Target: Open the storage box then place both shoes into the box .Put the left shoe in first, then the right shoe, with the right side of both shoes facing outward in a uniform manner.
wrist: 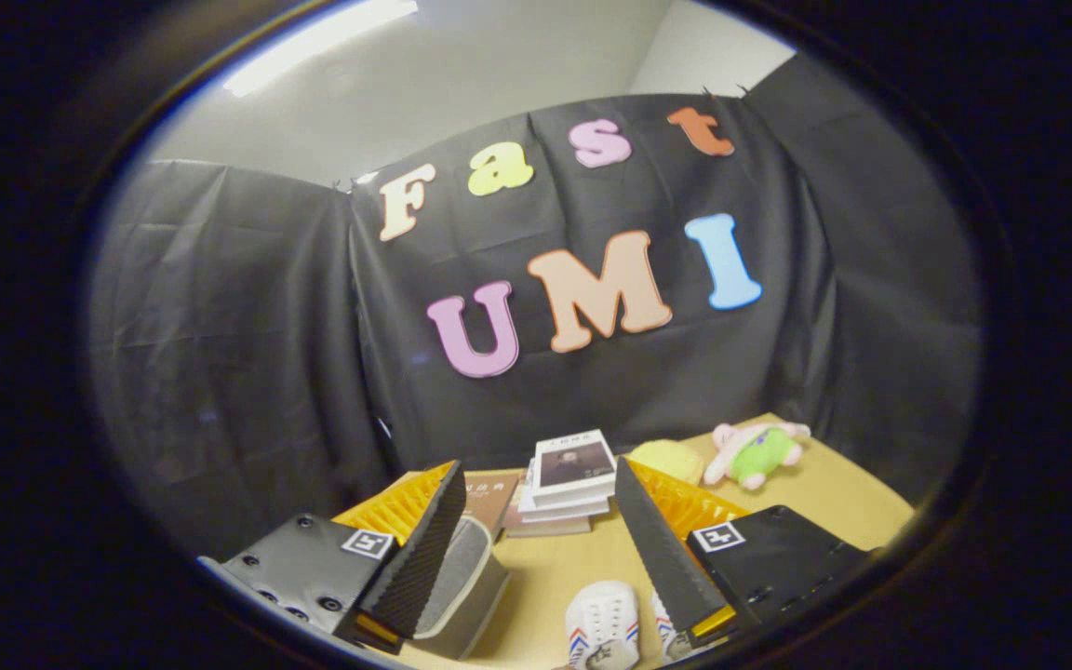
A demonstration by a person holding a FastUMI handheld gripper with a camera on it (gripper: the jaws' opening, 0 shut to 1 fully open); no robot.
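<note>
Your claw point(536, 544) is spread wide, holding nothing. Both shoes point(603, 625) lie on the worktop point(824, 498) between its fingers; the storage box point(462, 586) sits just beside the left finger. Nothing looks packed yet.

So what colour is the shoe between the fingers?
White, with red and blue chevron stripes on its side; the shoe shows in the gripper view.

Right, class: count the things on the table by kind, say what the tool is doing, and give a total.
Shoes: 2, one between the fingers, one partly behind a finger
Stacks of books: 1
Plush toys: 2, pink and green, yellow
Storage boxes: 1
Total: 6
The tool is open, holding nothing.
</note>
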